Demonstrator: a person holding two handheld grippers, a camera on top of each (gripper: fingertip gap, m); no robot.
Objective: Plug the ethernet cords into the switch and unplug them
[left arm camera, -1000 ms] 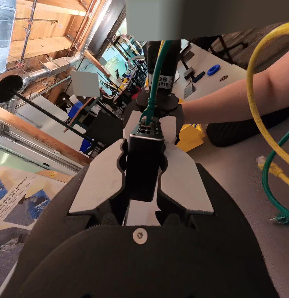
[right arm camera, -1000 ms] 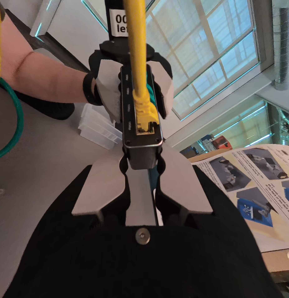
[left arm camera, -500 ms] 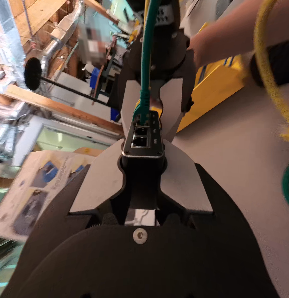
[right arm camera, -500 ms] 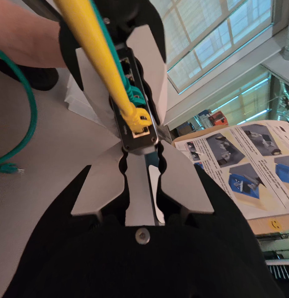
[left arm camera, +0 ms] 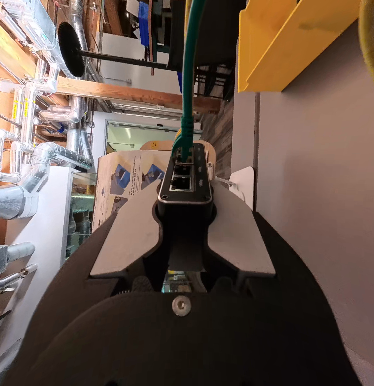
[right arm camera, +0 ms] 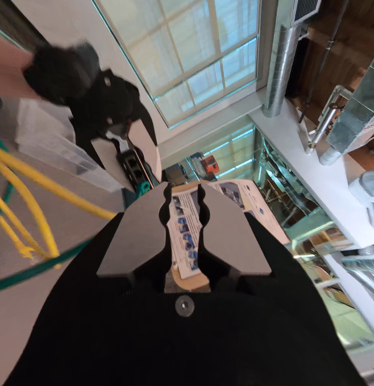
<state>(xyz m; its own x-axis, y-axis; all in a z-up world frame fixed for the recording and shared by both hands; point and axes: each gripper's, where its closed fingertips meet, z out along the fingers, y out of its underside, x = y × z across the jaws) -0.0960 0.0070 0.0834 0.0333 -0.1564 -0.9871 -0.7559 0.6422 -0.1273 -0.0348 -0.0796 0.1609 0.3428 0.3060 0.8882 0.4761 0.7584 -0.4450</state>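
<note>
My left gripper (left arm camera: 185,205) is shut on one end of the black switch (left arm camera: 199,173) and holds it above the grey table. A green cord (left arm camera: 188,87) is plugged into a far port. The two nearest ports (left arm camera: 181,183) are empty. A bit of yellow shows behind the green plug; I cannot tell if it is plugged in. My right gripper (right arm camera: 183,188) is slightly open and empty, just off the switch's other end (right arm camera: 134,167). Loose yellow cords (right arm camera: 42,183) and a green cord (right arm camera: 35,269) lie on the table to its left.
A yellow bin (left arm camera: 286,46) stands on the grey table (left arm camera: 317,188) beyond the switch. An instruction poster on a board (left arm camera: 123,179) is ahead; it also shows in the right wrist view (right arm camera: 240,198). A clear plastic container (right arm camera: 54,146) sits by the person's arm (right arm camera: 8,69). Tip to tip, the grippers are about 12 centimeters apart.
My right gripper has let go of the switch's end and drawn back. The left gripper alone holds the switch now and has swung it towards the poster.
</note>
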